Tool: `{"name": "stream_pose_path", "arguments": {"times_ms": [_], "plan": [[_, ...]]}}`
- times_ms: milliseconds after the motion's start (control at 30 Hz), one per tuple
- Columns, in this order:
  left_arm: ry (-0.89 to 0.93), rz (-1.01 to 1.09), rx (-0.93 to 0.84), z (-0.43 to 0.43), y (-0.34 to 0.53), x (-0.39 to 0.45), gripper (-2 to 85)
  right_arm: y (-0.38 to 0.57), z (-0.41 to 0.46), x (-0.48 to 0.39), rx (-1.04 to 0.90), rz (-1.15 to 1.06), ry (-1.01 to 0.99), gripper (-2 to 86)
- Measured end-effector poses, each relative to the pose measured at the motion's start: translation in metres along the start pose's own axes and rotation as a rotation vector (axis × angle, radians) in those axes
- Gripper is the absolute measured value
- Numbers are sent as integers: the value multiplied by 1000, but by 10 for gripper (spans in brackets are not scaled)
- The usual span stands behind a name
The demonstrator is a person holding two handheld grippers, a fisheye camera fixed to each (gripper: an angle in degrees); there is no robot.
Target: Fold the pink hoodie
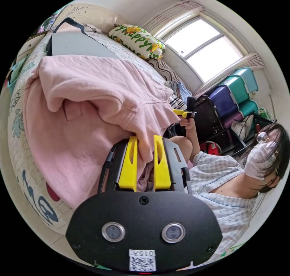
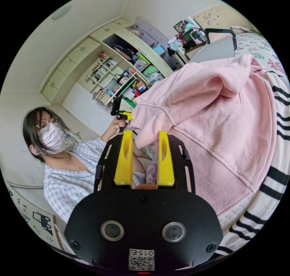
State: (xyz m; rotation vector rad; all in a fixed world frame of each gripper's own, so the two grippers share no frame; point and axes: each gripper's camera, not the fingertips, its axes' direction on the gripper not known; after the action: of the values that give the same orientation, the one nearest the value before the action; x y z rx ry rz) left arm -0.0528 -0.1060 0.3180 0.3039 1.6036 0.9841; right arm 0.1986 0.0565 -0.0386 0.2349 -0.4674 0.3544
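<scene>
On the bed (image 1: 18, 143) the pink hoodie (image 1: 90, 107) lies bunched, its lower part lifted and doubled back toward the far side. The left gripper (image 1: 145, 146) pinches a hem corner between its yellow jaws at the near edge; the right gripper (image 2: 145, 143) nips the other hem corner the same way. I judge the fold only begun: the first turn is in hand, while the sleeves and hood are not yet tucked and nothing lies flat
</scene>
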Motion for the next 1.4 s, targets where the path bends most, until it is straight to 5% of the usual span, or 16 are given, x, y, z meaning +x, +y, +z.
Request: {"name": "stream_pose_path", "arguments": {"times_ms": [200, 400, 567, 733, 933, 1133, 1267, 1400], "plan": [[6, -13, -2, 28, -12, -7, 62, -23, 24, 3, -56, 96, 64, 102], [272, 15, 152, 6, -4, -15, 24, -16, -10, 7, 133, 34, -229, 48], [12, 5, -75, 14, 14, -18, 22, -3, -5, 14, -96, 79, 18, 48], [-170, 108, -137, -28, 41, 15, 30, 20, -54, 9, 45, 15, 45, 36], [-379, 185, 41, -95, 59, 68, 38, 26, -122, -11, 432, 27, 338, 73], [-478, -48, 272, -135, 72, 34, 94, -9, -128, 29, 425, 179, 282, 129], [-181, -220, 444, -175, 110, -31, 133, -35, -125, 45, 381, 220, 248, 139], [-258, -310, 505, -201, 138, -52, 138, -51, -119, 47, 355, 207, 225, 135]]}}
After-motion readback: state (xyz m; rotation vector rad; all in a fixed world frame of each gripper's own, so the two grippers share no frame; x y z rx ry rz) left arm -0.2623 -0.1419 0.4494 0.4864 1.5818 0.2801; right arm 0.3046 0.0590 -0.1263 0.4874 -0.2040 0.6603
